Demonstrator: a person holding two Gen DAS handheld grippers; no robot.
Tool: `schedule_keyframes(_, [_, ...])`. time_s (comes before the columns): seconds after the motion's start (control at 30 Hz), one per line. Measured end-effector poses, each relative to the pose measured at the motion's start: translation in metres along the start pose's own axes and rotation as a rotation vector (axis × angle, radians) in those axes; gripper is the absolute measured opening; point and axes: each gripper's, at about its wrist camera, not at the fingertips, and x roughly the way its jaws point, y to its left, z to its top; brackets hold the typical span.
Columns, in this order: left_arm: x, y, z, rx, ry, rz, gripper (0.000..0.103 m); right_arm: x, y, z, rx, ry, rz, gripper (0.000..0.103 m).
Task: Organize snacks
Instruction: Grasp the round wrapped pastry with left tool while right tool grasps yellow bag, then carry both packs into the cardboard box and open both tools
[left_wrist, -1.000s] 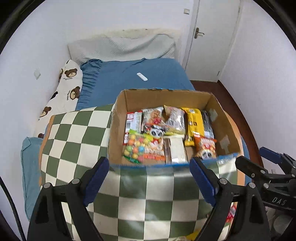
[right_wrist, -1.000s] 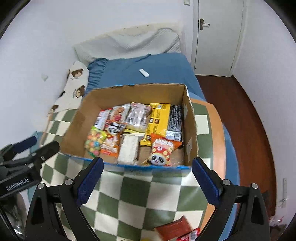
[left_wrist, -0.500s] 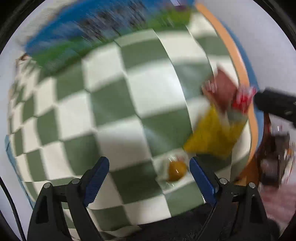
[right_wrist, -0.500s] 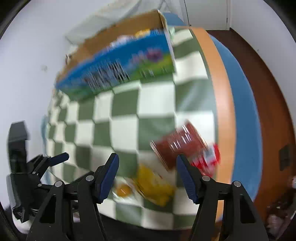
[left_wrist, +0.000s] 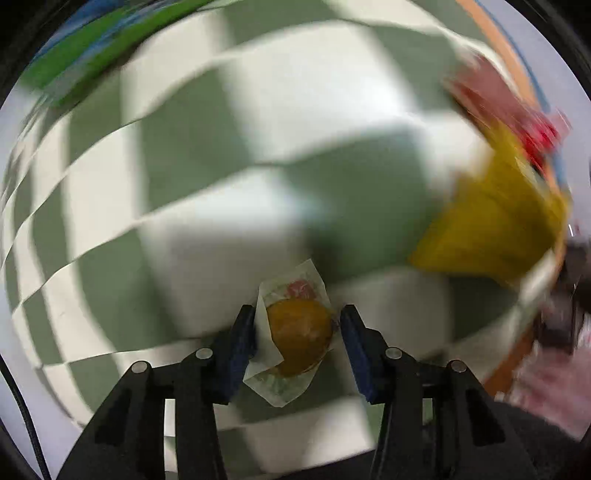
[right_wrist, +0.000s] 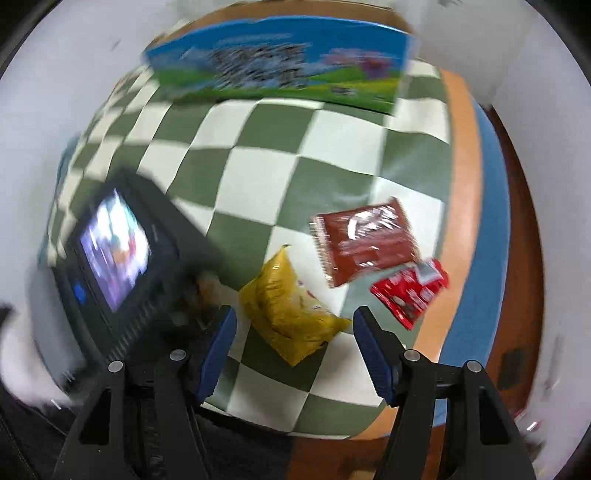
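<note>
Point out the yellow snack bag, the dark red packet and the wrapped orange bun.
yellow snack bag (right_wrist: 291, 314), right wrist view, middle of its face
dark red packet (right_wrist: 364, 243), right wrist view, centre of the wrapper
wrapped orange bun (left_wrist: 299, 332), left wrist view, middle of the bun

The surface (right_wrist: 258, 155) wore a cloth checked in dull green and white, with an orange rim (right_wrist: 461, 184) and blue bedding (right_wrist: 487, 229) beyond it. On it lay a yellow bag (right_wrist: 291, 314), a dark red-brown packet (right_wrist: 365, 240) with white print, a bright red packet (right_wrist: 410, 291), and a golden-brown bun (left_wrist: 299, 334) in a clear and white wrapper with a red mark. The box (right_wrist: 280, 66) showed a blue side with a green and yellow band below, and both the left claw (left_wrist: 297, 347) and the right claw (right_wrist: 295, 354) had blue pads on black frames.
</note>
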Motion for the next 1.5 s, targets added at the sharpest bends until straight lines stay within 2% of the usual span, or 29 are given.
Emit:
schedule_keyframes(0.1, [-0.002,0.053,0.003,-0.154,-0.001,-0.003,0.045,0.025,0.021,0.004,-0.105,0.051,-0.042,0.07])
schedule_keyframes(0.17, [-0.001,0.078,0.001,-0.241,0.005,-0.03,0.045,0.05,0.033,0.005,-0.182,0.109,-0.089,0.07])
schedule_keyframes(0.23, [-0.001,0.093,-0.003,-0.3,0.005,-0.076,0.047,0.077,0.036,0.005,-0.197,0.166,-0.149,0.067])
schedule_keyframes(0.3, [0.0,0.1,-0.005,-0.328,0.008,-0.124,0.048,0.088,0.03,0.006,-0.145,0.172,-0.132,0.056])
schedule_keyframes(0.43, [0.007,0.105,-0.007,-0.339,0.019,-0.173,0.057,0.084,-0.001,0.016,0.114,0.128,0.027,0.055])
schedule_keyframes(0.57, [0.01,0.09,-0.003,-0.255,0.03,-0.112,0.058,0.087,-0.017,0.02,0.259,0.128,0.141,0.055])
schedule_keyframes(0.7, [0.005,0.077,-0.002,-0.262,0.015,-0.066,0.049,0.096,-0.025,0.021,0.322,0.132,0.158,0.055])
schedule_keyframes(0.87, [-0.002,0.06,0.002,-0.283,0.021,-0.097,0.044,0.077,-0.044,0.018,0.399,0.079,0.234,0.051])
schedule_keyframes(1.03, [-0.015,0.061,0.016,-0.306,0.049,-0.181,0.042,0.055,-0.057,0.025,0.47,0.019,0.365,0.049])
schedule_keyframes(1.13, [-0.04,0.061,0.032,-0.326,0.028,-0.254,0.041,0.033,-0.059,0.038,0.495,-0.024,0.432,0.049])
schedule_keyframes(1.37, [-0.131,0.061,0.092,-0.346,-0.164,-0.35,0.041,-0.028,-0.068,0.094,0.478,-0.173,0.501,0.049])
schedule_keyframes(1.47, [-0.167,0.078,0.129,-0.345,-0.245,-0.372,0.041,-0.053,-0.076,0.132,0.452,-0.244,0.494,0.049])
schedule_keyframes(1.5, [-0.172,0.101,0.135,-0.345,-0.264,-0.368,0.041,-0.061,-0.079,0.147,0.439,-0.263,0.483,0.049])
